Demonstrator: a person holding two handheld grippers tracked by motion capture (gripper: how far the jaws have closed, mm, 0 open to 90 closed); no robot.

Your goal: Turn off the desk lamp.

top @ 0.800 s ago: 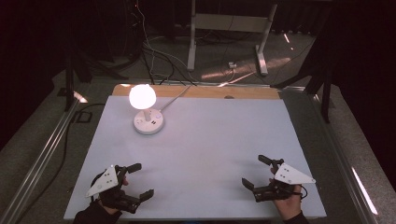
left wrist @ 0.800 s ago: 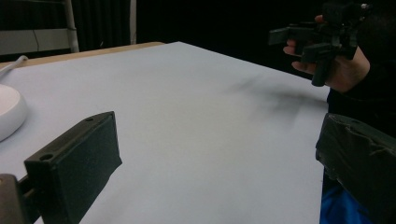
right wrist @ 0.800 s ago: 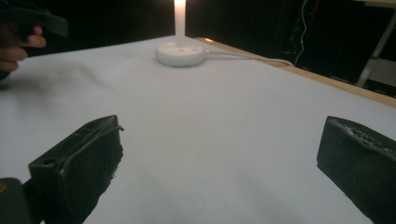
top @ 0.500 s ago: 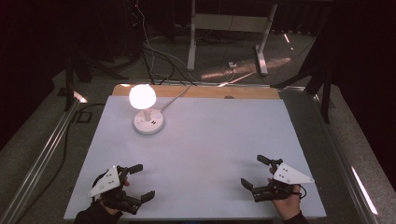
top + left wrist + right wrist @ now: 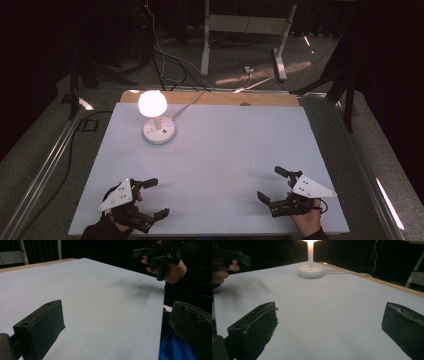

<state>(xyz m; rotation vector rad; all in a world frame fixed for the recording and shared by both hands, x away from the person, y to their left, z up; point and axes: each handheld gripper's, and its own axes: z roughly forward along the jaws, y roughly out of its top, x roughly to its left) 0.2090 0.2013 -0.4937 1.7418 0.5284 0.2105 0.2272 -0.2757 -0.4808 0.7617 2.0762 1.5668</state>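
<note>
The left tongs (image 5: pixel 156 198), black two-jaw units carried under a grey three-cornered plate, hover at the near left corner of the pale grey, flat rectangular worktop (image 5: pixel 235 150), jaws spread wide with nothing between them. The right tongs (image 5: pixel 274 186), of the same build, hover at the near right corner, jaws likewise spread wide and empty. Both point roughly toward the middle of the worktop and stand well apart from each other. The nearest object, a small white table lamp with a round flat base and a glowing globe-shaped bulb (image 5: pixel 158 130), stands upright at the far left of the worktop, well apart from both tongs; its white cable (image 5: pixel 190 102) runs off the far edge, where a light wooden strip (image 5: pixel 225 98) borders the surface. In the right gripper view the lamp base (image 5: pixel 311 271) lies straight ahead beyond the open jaws, with the left tongs (image 5: pixel 234 255) at upper left. In the left gripper view the right tongs (image 5: pixel 156 255) sit in a hand (image 5: pixel 172 270) at upper right
</note>
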